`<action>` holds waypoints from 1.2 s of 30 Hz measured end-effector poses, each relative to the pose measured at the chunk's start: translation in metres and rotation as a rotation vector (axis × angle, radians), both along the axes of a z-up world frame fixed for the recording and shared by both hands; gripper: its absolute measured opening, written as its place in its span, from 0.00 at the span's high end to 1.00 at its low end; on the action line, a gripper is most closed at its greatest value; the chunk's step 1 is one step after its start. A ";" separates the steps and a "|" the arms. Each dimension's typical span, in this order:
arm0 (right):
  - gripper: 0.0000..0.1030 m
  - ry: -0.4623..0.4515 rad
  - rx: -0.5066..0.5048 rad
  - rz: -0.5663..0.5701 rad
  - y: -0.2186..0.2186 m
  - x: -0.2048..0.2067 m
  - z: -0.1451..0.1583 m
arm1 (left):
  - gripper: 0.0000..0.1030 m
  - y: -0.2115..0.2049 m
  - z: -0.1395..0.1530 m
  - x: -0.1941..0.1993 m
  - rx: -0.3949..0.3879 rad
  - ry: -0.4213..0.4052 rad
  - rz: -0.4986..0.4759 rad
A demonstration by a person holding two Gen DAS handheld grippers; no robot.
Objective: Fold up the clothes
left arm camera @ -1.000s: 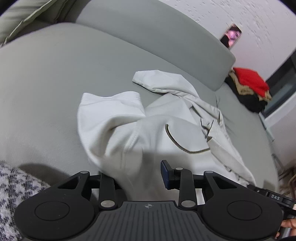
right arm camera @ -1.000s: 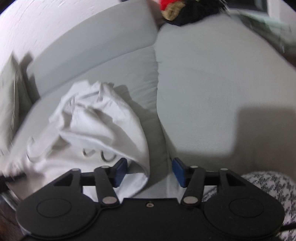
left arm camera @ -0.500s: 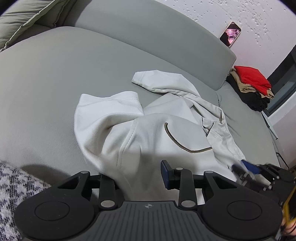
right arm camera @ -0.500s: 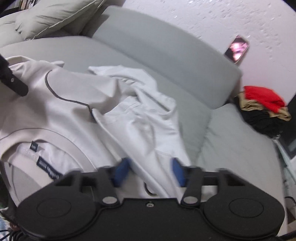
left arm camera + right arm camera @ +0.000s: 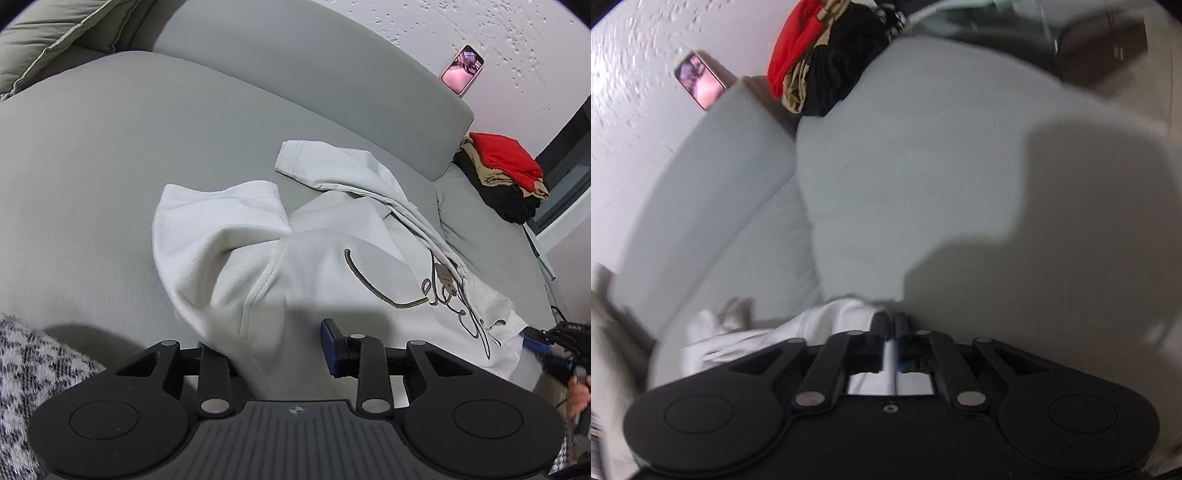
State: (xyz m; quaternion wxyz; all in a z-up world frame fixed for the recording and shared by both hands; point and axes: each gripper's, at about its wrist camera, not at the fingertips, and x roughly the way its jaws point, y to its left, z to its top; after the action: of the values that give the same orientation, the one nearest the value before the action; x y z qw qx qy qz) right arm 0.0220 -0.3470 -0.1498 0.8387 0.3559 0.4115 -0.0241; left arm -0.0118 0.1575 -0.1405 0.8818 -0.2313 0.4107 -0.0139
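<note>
While the right gripper point(image 5: 890, 325) is pinched almost fully closed on a fold of the white hoodie point(image 5: 314, 258), the left gripper point(image 5: 273, 343) sits wide open with cloth bunched between its fingers but not clamped. Right wrist view is motion-blurred, so exactly which edge is held is hard to say; from the left wrist view the right gripper point(image 5: 543, 341) shows at the far right rim, at the hoodie's right-hand edge near the printed script. Left blue pad is hidden under fabric, only the right pad visible.

Hoodie lies crumpled on the grey sofa point(image 5: 110, 166), spread forward and to the right of the left gripper. Long axis runs roughly diagonal, from the near-left bunch up toward the sleeve cuff point(image 5: 295, 158) that points at the backrest. Drawstring point(image 5: 373, 280) curves across the front.

Key relation: nearest edge of the garment is right under the left gripper, touching its fingers, so the left is the nearer hand for the near-left part; the right already has the opposite side. Judgement: left needs to close on that near hem or shoulder so both can pull the hoodie flat before any fold. Not folded yet, early stage.

Behind, a stack of folded clothes point(image 5: 506, 173), red on top, sits on the far cushion, well apart. Phone point(image 5: 461, 68) leans on the wall above the backrest. Checked fabric point(image 5: 29, 373) at the lower left edge
</note>
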 end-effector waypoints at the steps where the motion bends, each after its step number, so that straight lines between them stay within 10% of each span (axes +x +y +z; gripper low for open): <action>1: 0.75 0.002 0.045 0.000 -0.002 -0.007 -0.001 | 0.70 0.001 0.000 -0.001 -0.006 0.000 0.002; 19: 0.55 0.006 0.226 0.098 0.034 -0.030 -0.053 | 0.80 0.021 -0.011 0.006 -0.145 0.025 0.079; 23: 0.94 -0.007 0.296 0.093 0.032 -0.042 -0.045 | 0.97 0.024 -0.004 -0.005 -0.148 0.014 0.100; 29: 0.95 0.004 0.308 0.069 0.032 -0.052 -0.031 | 0.95 0.029 0.003 -0.016 -0.093 0.046 0.114; 36: 0.60 0.012 0.321 0.121 0.045 -0.035 -0.050 | 0.81 0.032 -0.007 -0.012 -0.151 0.053 0.064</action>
State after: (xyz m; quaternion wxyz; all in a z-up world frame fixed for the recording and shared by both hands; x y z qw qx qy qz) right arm -0.0128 -0.3020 -0.1996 0.7685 0.4597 0.4359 0.0904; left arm -0.0243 0.1894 -0.1471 0.8505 -0.3105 0.4243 -0.0107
